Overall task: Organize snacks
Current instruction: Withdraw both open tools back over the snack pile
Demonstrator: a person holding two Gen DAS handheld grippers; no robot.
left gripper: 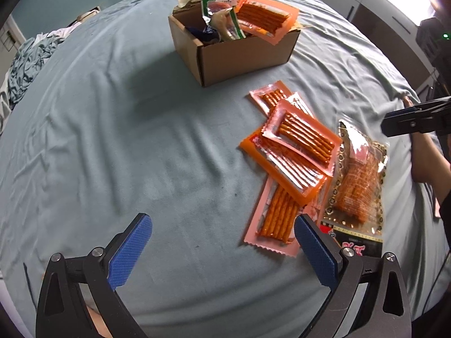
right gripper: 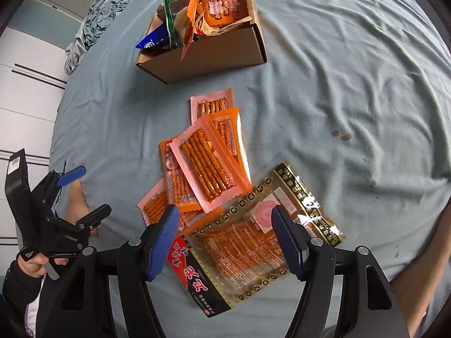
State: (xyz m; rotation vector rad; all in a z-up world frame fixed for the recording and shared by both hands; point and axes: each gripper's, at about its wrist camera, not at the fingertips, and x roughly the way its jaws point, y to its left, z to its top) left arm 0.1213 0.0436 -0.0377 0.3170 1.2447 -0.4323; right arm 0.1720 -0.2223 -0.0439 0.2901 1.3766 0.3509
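A cardboard box (left gripper: 245,53) (right gripper: 214,53) at the far side of the bed holds several snack packs standing up in it. Nearer lies a loose pile of orange and pink stick-snack packs (left gripper: 296,146) (right gripper: 203,163). A large black-and-gold packet (left gripper: 358,186) (right gripper: 253,242) lies beside the pile. My right gripper (right gripper: 225,214) hovers open right over this packet, its pads apart from it. My left gripper (left gripper: 222,222) is open above bare sheet, left of the pile, its right finger (left gripper: 315,250) next to a pink pack (left gripper: 276,214). From the right wrist, the left gripper (right gripper: 95,188) shows at the left.
A wrinkled blue-grey sheet (left gripper: 126,140) covers the bed. Crumpled cloth (right gripper: 95,14) lies at the far corner. White cabinets (right gripper: 25,90) stand beyond the bed edge. Small brown spots (right gripper: 341,135) mark the sheet. A person's hand and dark sleeve (right gripper: 33,264) hold the left gripper.
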